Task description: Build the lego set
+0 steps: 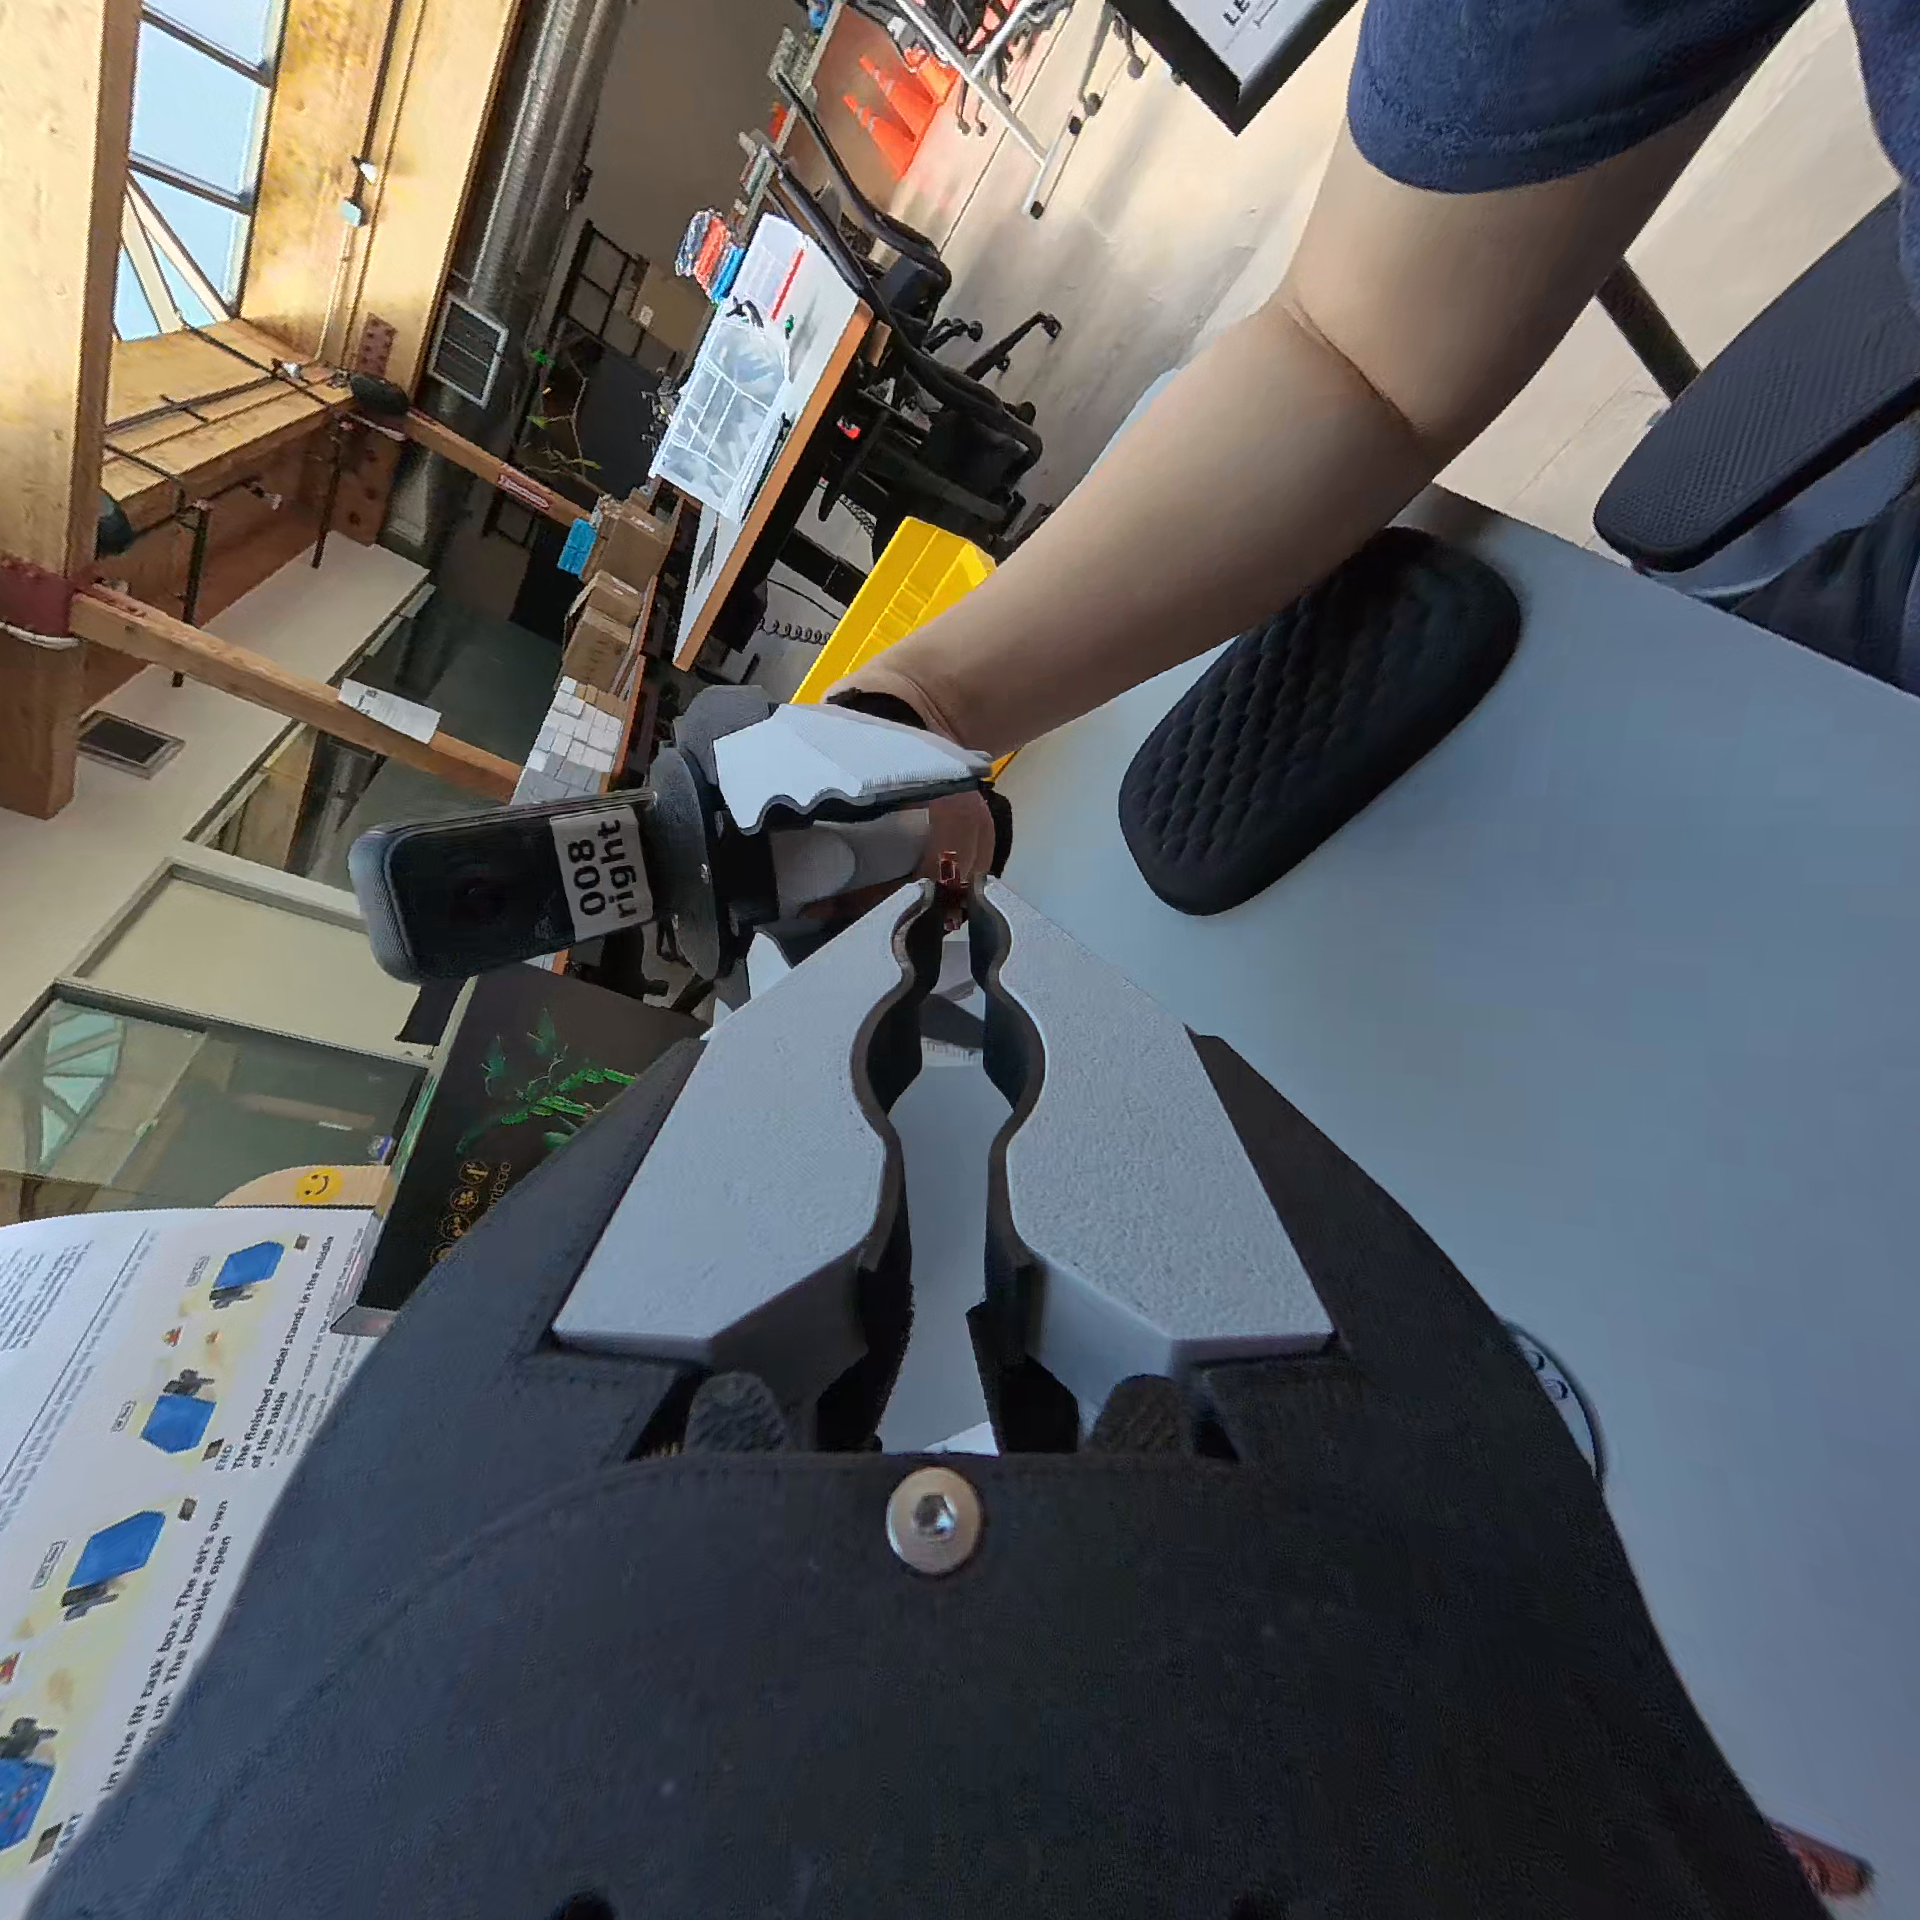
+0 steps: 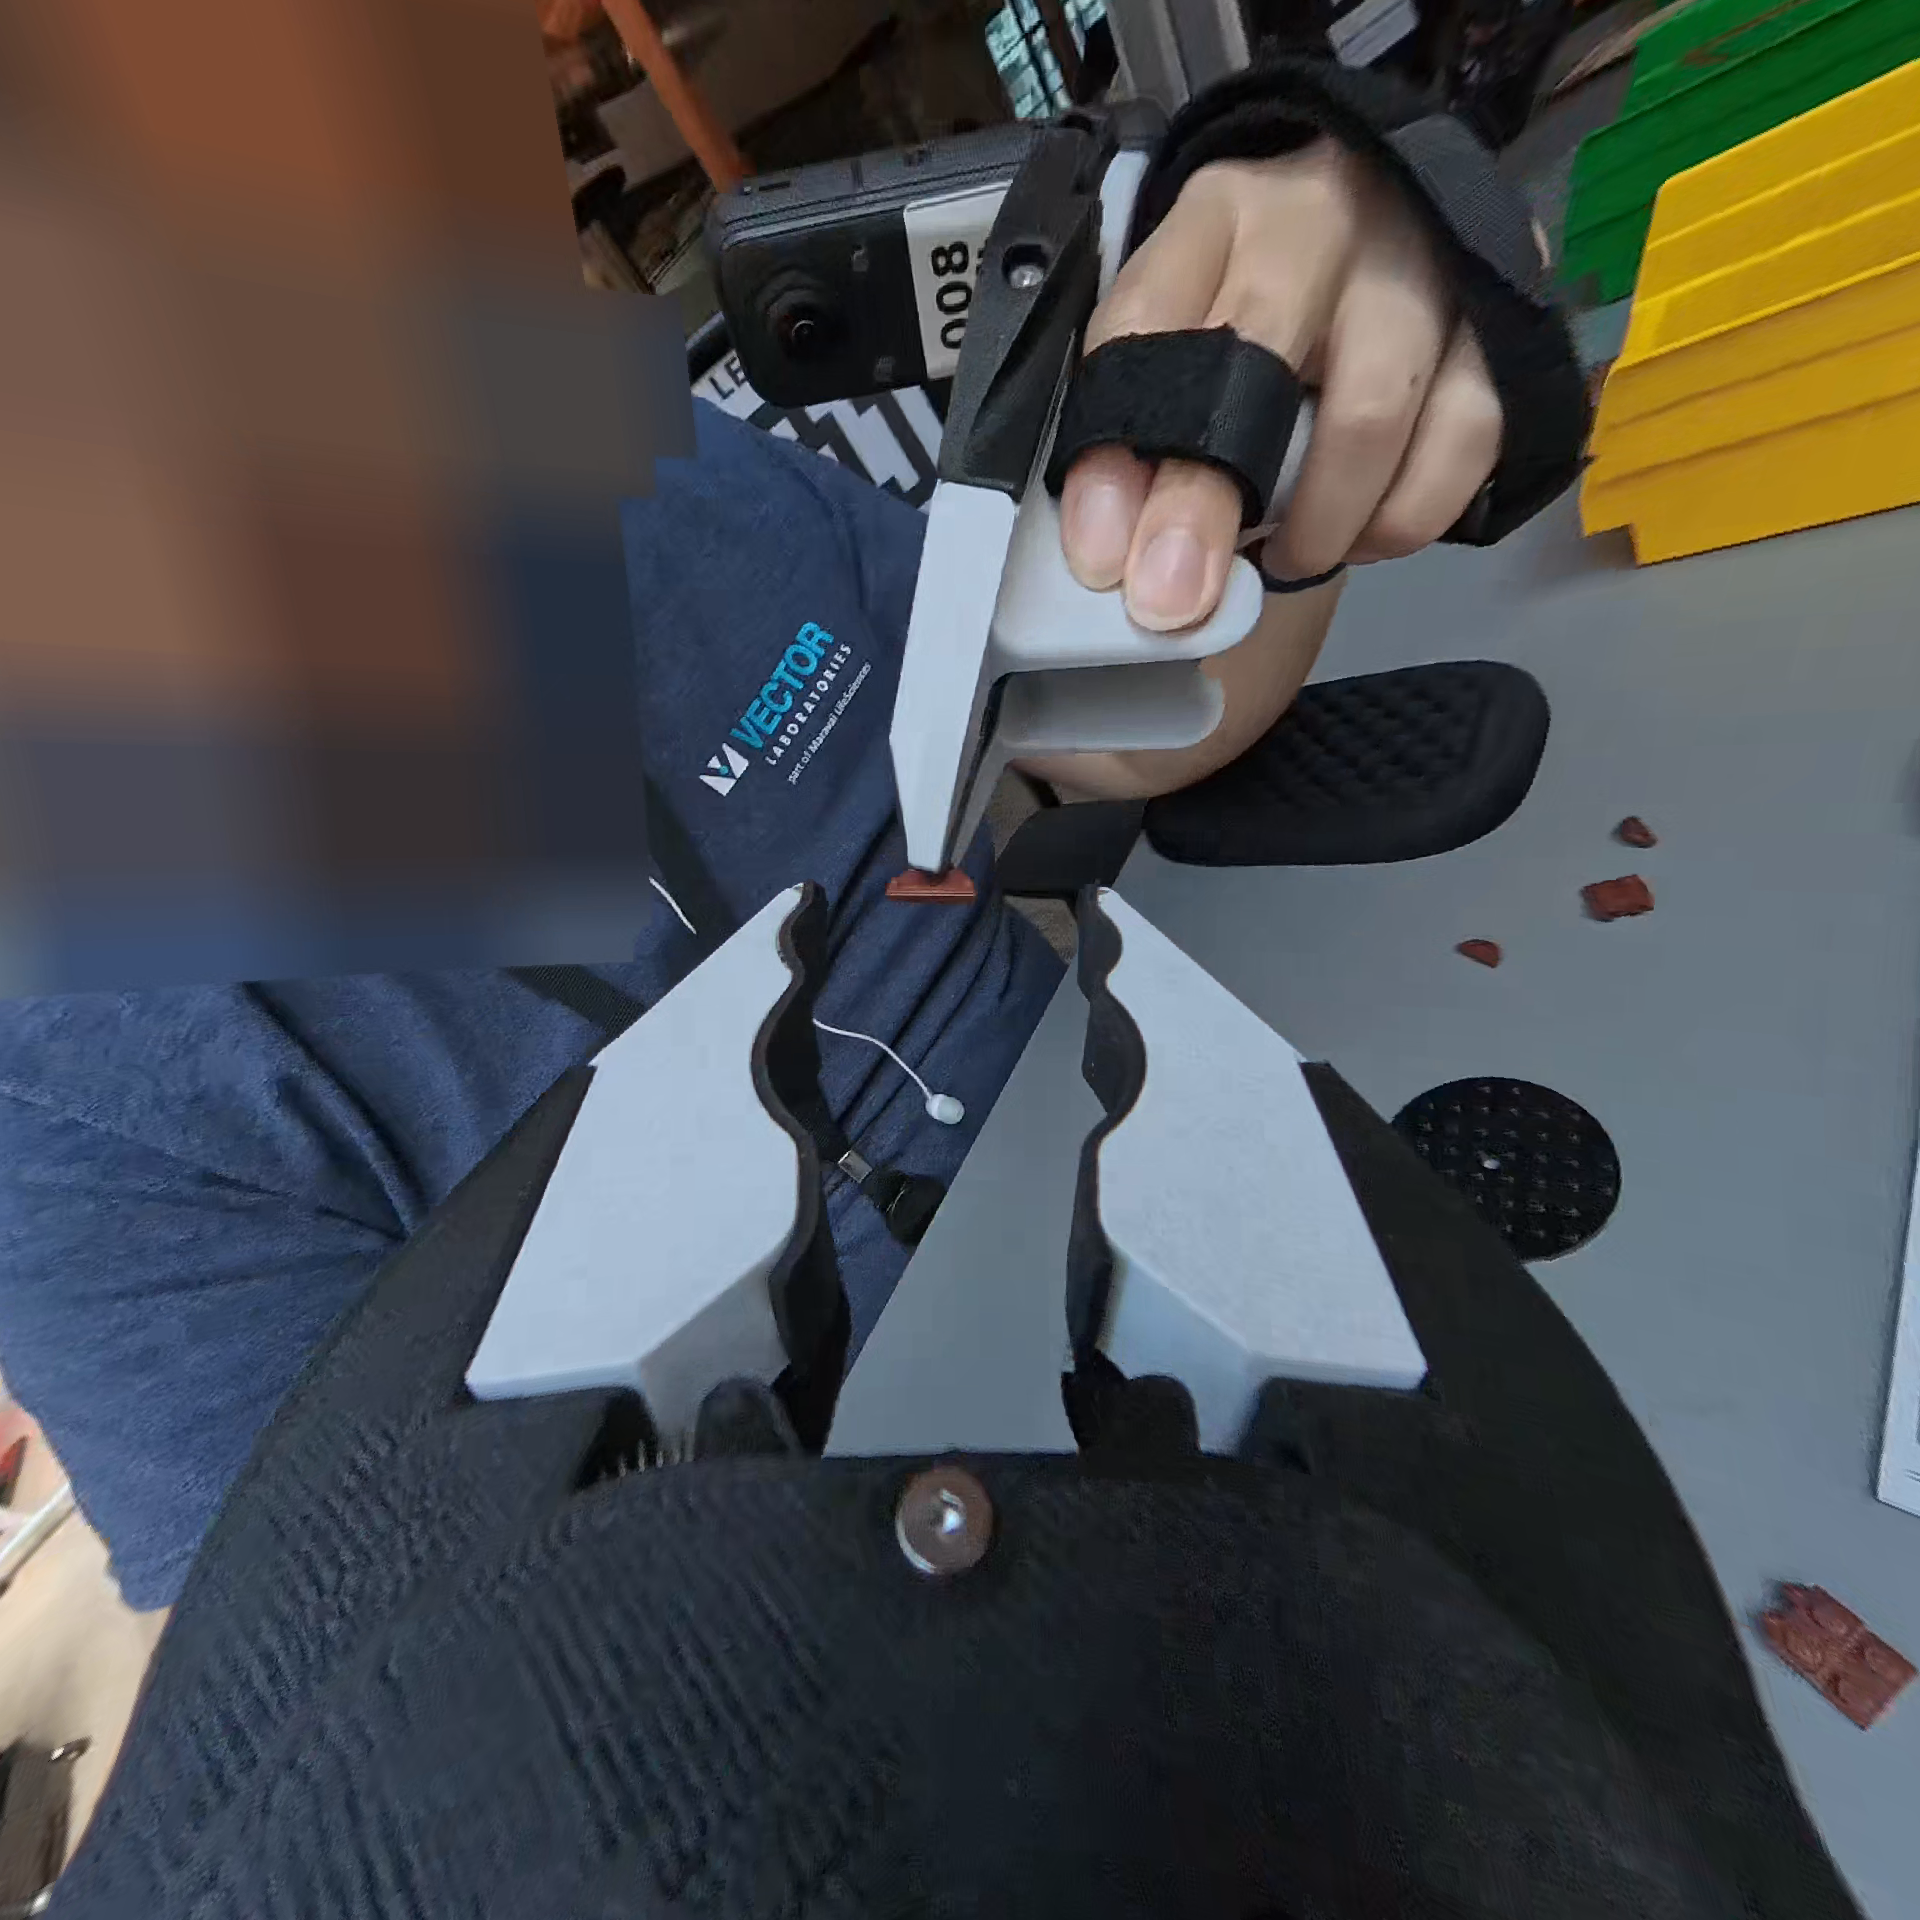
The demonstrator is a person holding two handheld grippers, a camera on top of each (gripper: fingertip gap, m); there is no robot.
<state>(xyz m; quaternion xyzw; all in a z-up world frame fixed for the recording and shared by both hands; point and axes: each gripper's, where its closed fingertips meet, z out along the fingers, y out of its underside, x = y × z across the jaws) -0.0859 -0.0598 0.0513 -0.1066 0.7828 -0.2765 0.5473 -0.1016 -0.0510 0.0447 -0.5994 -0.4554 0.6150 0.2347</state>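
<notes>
Item: small reddish-brown lego piece (image 2: 930,885), being held up off the grey table (image 2: 1714,1018), pinched at its top between the closed tips of the left gripper (image 2: 928,862). Long axis lying roughly level, crosswise to the fingers gripping it.

Left gripper: clamping on the piece, tips together, seen in the left wrist view (image 1: 948,902) with a sliver of red showing at the tip.

Right gripper (image 2: 940,904): standing with fingers apart, holding nothing, gap aiming straight at the piece, which is hanging just beyond the fingertips, near but apparently not touching.

Likely pending: handover or regrasp, judged from the alignment.

Also lying loose on the table: further reddish-brown pieces (image 2: 1616,896), a larger studded plate (image 2: 1839,1668).
</notes>
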